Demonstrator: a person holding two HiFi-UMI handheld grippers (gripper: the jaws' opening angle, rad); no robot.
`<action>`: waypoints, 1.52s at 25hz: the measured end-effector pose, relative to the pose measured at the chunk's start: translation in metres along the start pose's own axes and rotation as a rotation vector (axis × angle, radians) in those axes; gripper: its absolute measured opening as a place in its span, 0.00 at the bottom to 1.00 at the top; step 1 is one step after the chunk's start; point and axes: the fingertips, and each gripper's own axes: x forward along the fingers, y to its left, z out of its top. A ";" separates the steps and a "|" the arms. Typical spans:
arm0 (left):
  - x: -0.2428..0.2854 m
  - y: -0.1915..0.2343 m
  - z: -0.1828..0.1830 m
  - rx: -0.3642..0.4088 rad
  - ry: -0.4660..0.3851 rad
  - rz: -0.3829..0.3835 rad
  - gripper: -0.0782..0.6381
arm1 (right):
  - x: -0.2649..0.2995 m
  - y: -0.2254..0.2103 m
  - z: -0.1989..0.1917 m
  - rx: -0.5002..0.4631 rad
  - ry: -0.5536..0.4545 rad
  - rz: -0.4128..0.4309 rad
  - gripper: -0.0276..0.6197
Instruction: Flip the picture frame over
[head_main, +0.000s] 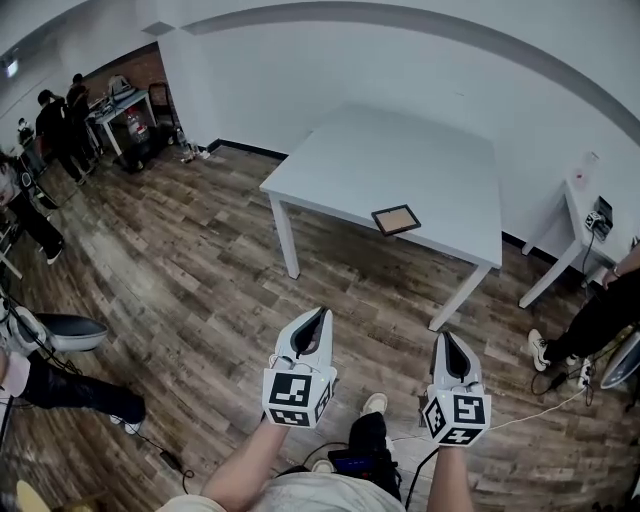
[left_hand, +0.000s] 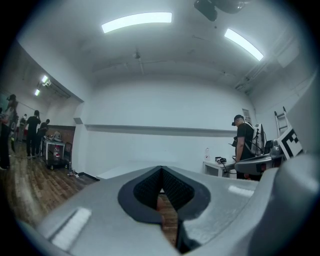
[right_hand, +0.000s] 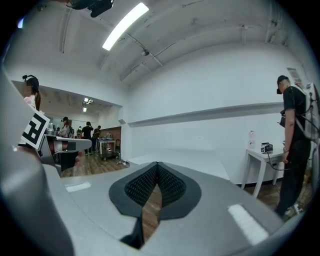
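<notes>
"So why are both tongs pressed together, gripping nothing?"

"I'm holding the left tongs (head_main: 322, 312) and right tongs (head_main: 443, 336) level and idle, because the picture frame (head_main: 396, 219) is lying flat near the front edge of the worktop (head_main: 400, 150), well apart from me."

A small dark-rimmed picture frame (head_main: 396, 219) with a brownish panel lies flat on the white table (head_main: 400, 160), close to its near edge, seemingly slightly askew to that edge.
</notes>
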 end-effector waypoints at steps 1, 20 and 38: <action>0.010 0.001 -0.003 0.000 0.003 0.002 0.11 | 0.011 -0.004 -0.001 0.003 0.003 0.004 0.08; 0.244 0.011 -0.010 0.021 -0.032 0.051 0.11 | 0.226 -0.121 -0.008 0.038 0.097 0.111 0.08; 0.329 0.046 -0.043 0.012 -0.035 -0.030 0.11 | 0.318 -0.102 -0.053 0.095 0.197 0.099 0.08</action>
